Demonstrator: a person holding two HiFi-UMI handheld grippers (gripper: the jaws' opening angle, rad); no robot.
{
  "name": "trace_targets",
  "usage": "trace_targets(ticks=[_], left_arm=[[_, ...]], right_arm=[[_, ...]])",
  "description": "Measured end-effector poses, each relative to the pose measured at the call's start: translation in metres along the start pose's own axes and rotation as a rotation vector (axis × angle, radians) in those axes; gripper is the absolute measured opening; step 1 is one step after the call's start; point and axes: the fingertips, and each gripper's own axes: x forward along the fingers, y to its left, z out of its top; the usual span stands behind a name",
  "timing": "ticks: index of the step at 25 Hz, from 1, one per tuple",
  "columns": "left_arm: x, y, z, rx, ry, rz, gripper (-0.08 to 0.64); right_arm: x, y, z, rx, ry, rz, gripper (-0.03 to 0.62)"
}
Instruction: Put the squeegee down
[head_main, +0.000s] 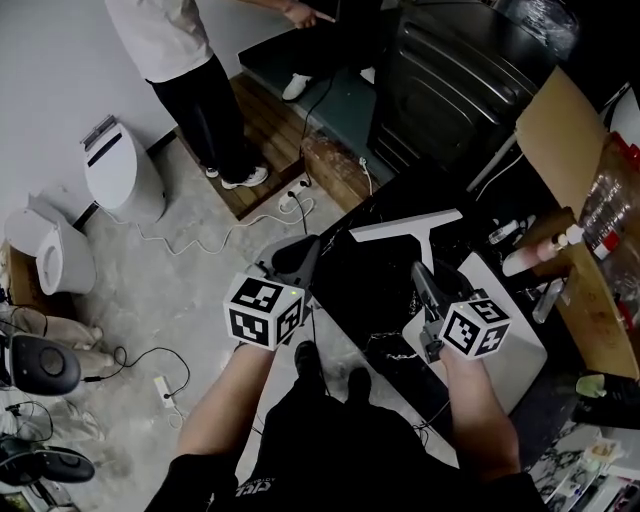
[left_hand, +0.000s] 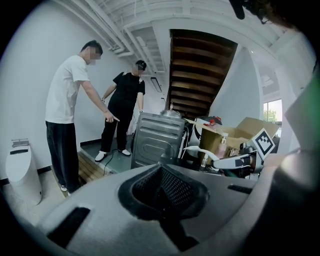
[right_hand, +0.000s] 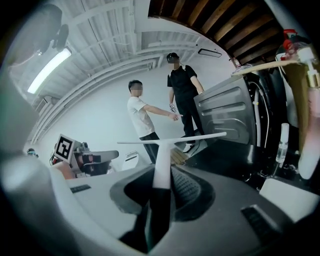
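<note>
The jaws of the right gripper (head_main: 424, 275) pinch the white handle of the squeegee (head_main: 405, 227) low on its shaft. In the right gripper view the handle rises straight out of the hollow between the pads and ends in the long thin blade set crosswise. In the head view, centre right of the frame, the handle runs from the jaws toward the top of the picture. The blade lies across it from lower left to upper right, slightly tilted, and hangs over the black surface (head_main: 375, 290); whether any part of it touches cannot be told. Just below the right gripper, at lower right, a white board (head_main: 515, 350) lies on the same surface. The left gripper (head_main: 298, 258) sits centre left, near the blade's left end but apart from it, its jaws pressed together with nothing between them. The put-down looks to be the right hand's alone. The blade leads the jaws, so it will likely meet the surface first, and it needs room sideways for its full length before the jaws spread.
</note>
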Motion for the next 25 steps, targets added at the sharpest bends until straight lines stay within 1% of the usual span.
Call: trace_targets(ticks=[8,15,25], left_arm=[[0.012,-0.005,-0.006,0.013,0.033,-0.022,0.009],[0.013,-0.002,-0.007,0.013,0.042,-0.021,0.009],[0.008,0.000,-0.015,-0.009,0.044,-0.010,0.009]], right_arm=[[0.020,-0.022,-0.025,-0.004,0.071,-0.034,0.092],[0.042,-0.038,-0.055,-0.002,0.163,-0.067,0.092],[0.065,-0.050,-0.079,-0.054,0.268,-0.119,0.092]])
